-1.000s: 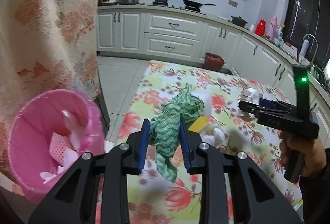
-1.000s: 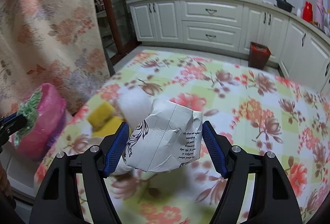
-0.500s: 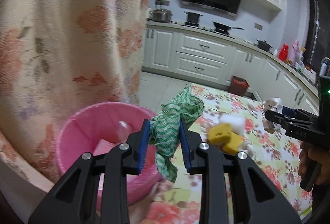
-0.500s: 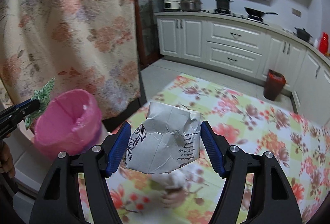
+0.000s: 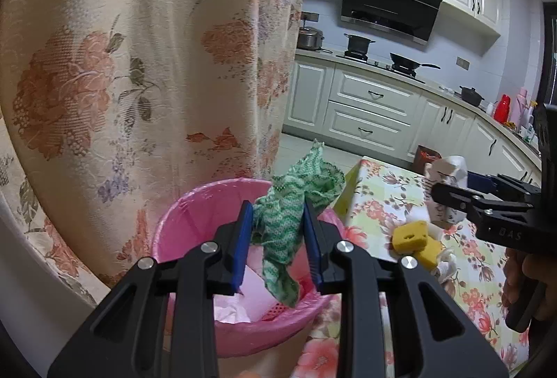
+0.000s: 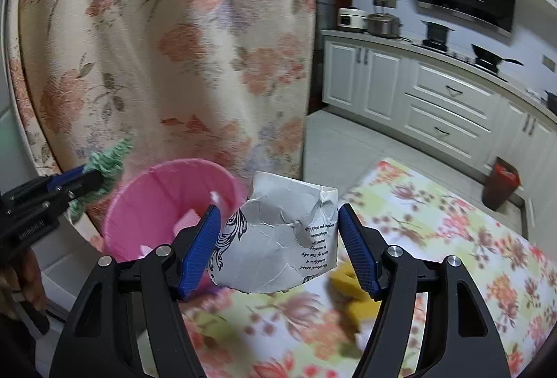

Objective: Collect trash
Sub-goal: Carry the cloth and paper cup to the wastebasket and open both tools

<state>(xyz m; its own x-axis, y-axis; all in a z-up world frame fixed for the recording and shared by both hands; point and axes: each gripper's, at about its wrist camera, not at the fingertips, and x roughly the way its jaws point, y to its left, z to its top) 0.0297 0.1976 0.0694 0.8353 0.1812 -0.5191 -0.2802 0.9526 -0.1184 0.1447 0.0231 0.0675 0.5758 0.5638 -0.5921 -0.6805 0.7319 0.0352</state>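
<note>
My left gripper (image 5: 278,226) is shut on a green patterned cloth (image 5: 289,190), which hangs over the open mouth of a pink bin (image 5: 189,214) lined with a pink bag. Pale crumpled scraps lie inside the bin. My right gripper (image 6: 280,233) is shut on a crumpled white paper cup (image 6: 282,249) with black print. It hovers above the table edge, just right of the pink bin (image 6: 153,200). In the right wrist view the left gripper (image 6: 92,179) and its green cloth (image 6: 111,158) are at the bin's left rim.
A floral curtain (image 5: 122,64) hangs right behind the bin. The table (image 5: 383,197) has a flowered cloth; two yellow sponges (image 5: 410,235) and white tissue lie near its corner. A red bin (image 6: 501,183) stands on the floor by white kitchen cabinets.
Both grippers have swung left from over the table toward the pink bin. The green cloth now hangs over the bin's mouth, and the paper cup has come close to its right rim.
</note>
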